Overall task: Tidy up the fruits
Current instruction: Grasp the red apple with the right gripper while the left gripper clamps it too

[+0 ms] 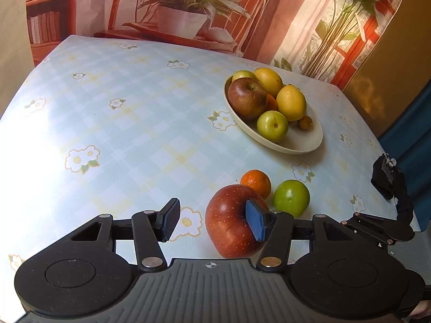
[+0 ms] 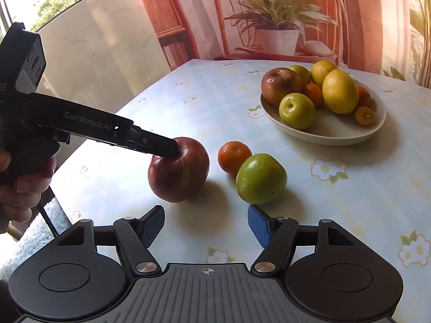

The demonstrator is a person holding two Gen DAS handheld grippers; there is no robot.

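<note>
Fruits lie in two groups on the flowered tablecloth (image 1: 121, 123): a red apple (image 1: 229, 223), a mandarin (image 1: 256, 181) and a green apple (image 1: 292, 197) loose near the front, and a cream oval bowl (image 1: 304, 142) farther back holding a dark apple (image 1: 246, 98), lemons (image 1: 291, 102) and smaller green and orange fruit. The mandarin touches the green apple, and the red apple sits just beside them. The left gripper (image 1: 212, 219) stands spread, its right pad against the red apple's side and its left pad clear of it over bare cloth. The right gripper (image 2: 206, 226) is spread and empty, just short of the green apple. Wide open cloth lies left of the bowl. The red apple leans, its stem end tilted away from the left gripper's camera.
</note>
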